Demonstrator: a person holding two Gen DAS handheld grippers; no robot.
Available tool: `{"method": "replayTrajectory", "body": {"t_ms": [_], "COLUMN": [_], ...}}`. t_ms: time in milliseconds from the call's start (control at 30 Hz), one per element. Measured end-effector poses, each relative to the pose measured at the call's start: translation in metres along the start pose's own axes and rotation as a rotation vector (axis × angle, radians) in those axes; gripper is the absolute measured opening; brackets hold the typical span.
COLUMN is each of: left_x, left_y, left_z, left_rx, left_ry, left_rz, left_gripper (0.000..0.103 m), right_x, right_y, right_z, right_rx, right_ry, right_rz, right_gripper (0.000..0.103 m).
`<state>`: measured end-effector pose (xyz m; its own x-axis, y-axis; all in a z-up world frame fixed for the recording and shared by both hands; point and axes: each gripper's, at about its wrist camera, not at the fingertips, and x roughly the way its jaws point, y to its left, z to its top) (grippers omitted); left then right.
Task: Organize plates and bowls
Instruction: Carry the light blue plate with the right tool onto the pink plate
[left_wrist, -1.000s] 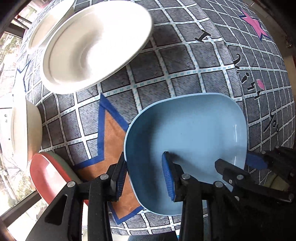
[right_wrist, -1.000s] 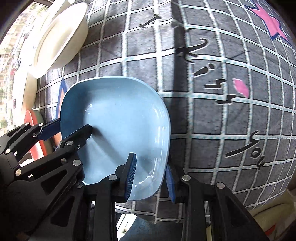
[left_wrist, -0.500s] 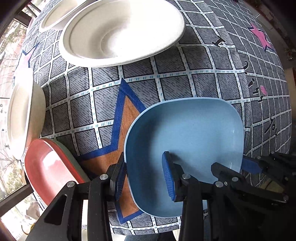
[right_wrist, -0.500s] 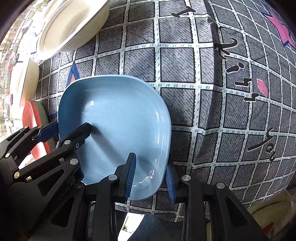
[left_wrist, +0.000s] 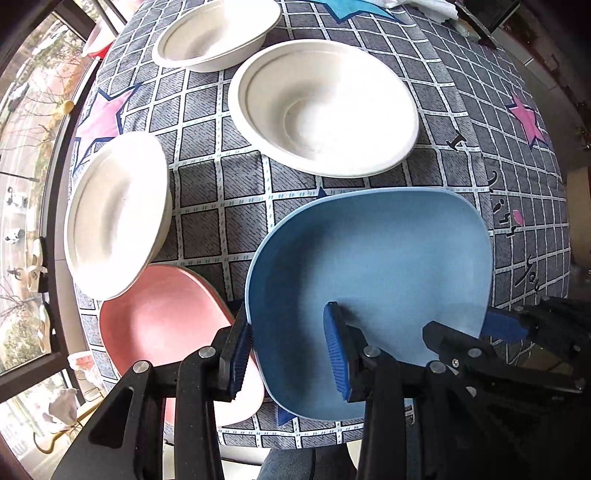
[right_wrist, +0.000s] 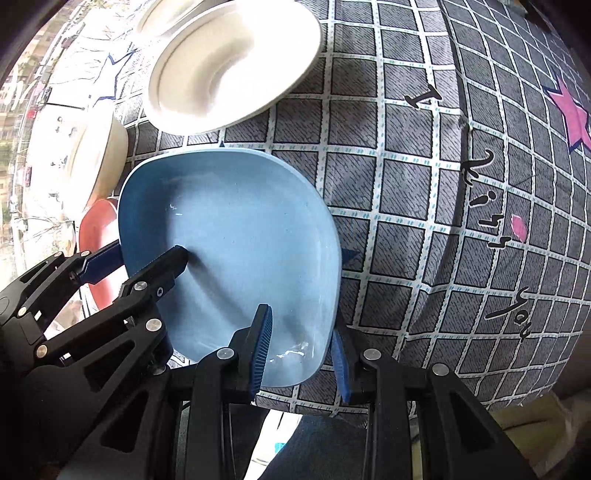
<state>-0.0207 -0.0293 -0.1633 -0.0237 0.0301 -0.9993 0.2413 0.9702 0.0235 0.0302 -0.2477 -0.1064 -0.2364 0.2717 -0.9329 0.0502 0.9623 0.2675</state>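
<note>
Left wrist view: the left gripper (left_wrist: 288, 354) straddles the near-left rim of a blue square plate (left_wrist: 373, 280), one blue-padded finger outside the rim and one inside on the plate floor. The fingers stand visibly wider than the rim, so whether they bear on it cannot be told. The right gripper (left_wrist: 476, 332) enters from the right, one finger inside the plate and one outside its near-right edge. The plate lies over the near part of a table covered by a grey checked tablecloth (left_wrist: 229, 206) with star motifs. Just left of the blue plate sits a pink plate (left_wrist: 162, 321); the two are very close, contact not determinable. A white bowl (left_wrist: 114, 214) overlaps the pink plate's far edge. Two further white bowls stand beyond, one large (left_wrist: 321, 107) and one at the far edge (left_wrist: 218, 33), apart from the blue plate.

Right wrist view: the right gripper (right_wrist: 301, 350) brackets the plate's (right_wrist: 236, 251) near-right rim, padded fingers either side with a gap showing; grip pressure cannot be confirmed. The left gripper (right_wrist: 140, 258) holds the opposite side likewise. The large white bowl (right_wrist: 229, 66) lies just beyond the plate's far edge.
</note>
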Motion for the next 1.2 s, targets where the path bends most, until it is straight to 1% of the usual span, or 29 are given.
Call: {"method": "replayTrajectory", "body": {"t_ms": [67, 133, 233, 367, 433, 567, 667, 767, 900, 1067, 1100, 1133, 1167, 1200], "left_x": [-0.006, -0.003, -0.003, 0.001, 0.008, 0.014, 0.021, 0.025, 0.032, 0.037, 0.038, 0.039, 0.039, 0.038], "left_y": [0.018, 0.039, 0.072, 0.112, 0.116, 0.146, 0.159, 0.165, 0.174, 0.179, 0.18, 0.183, 0.186, 0.188], "left_z": [-0.006, -0.01, -0.026, -0.043, -0.052, -0.065, -0.071, -0.071, -0.07, -0.071, -0.071, -0.072, -0.072, -0.072], "left_rx": [-0.037, -0.077, -0.134, -0.218, -0.253, -0.289, -0.3, -0.309, -0.314, -0.315, -0.318, -0.322, -0.328, -0.331], "left_ry": [-0.004, 0.0, 0.023, 0.05, 0.058, 0.078, 0.083, 0.078, 0.082, 0.093, 0.094, 0.093, 0.089, 0.084], "left_rz": [0.004, 0.009, 0.021, 0.034, 0.042, 0.039, 0.036, 0.035, 0.015, 0.015, 0.02, 0.028, 0.043, 0.05], "left_gripper": [0.04, 0.04, 0.04, 0.04, 0.04, 0.04, 0.04, 0.04, 0.041, 0.044, 0.048, 0.057, 0.061, 0.07], "right_x": [-0.006, -0.009, -0.004, 0.011, 0.02, 0.04, 0.061, 0.073, 0.079, 0.079, 0.079, 0.081, 0.08, 0.077], "right_y": [0.016, 0.035, 0.068, 0.115, 0.135, 0.166, 0.177, 0.185, 0.192, 0.193, 0.194, 0.195, 0.193, 0.189], "right_z": [0.004, 0.008, 0.012, 0.013, 0.013, 0.015, 0.016, 0.02, 0.03, 0.038, 0.039, 0.04, 0.04, 0.04], "right_rx": [-0.03, -0.067, -0.129, -0.217, -0.246, -0.272, -0.275, -0.277, -0.267, -0.254, -0.253, -0.251, -0.247, -0.24], "right_ry": [-0.006, -0.007, 0.004, 0.043, 0.067, 0.125, 0.152, 0.151, 0.142, 0.132, 0.133, 0.135, 0.137, 0.137], "right_rz": [0.004, 0.01, 0.015, 0.016, 0.023, 0.029, 0.023, 0.01, -0.007, -0.015, -0.017, -0.017, -0.014, -0.008], "right_gripper": [0.033, 0.033, 0.033, 0.033, 0.033, 0.033, 0.033, 0.033, 0.033, 0.033, 0.033, 0.034, 0.034, 0.034]}}
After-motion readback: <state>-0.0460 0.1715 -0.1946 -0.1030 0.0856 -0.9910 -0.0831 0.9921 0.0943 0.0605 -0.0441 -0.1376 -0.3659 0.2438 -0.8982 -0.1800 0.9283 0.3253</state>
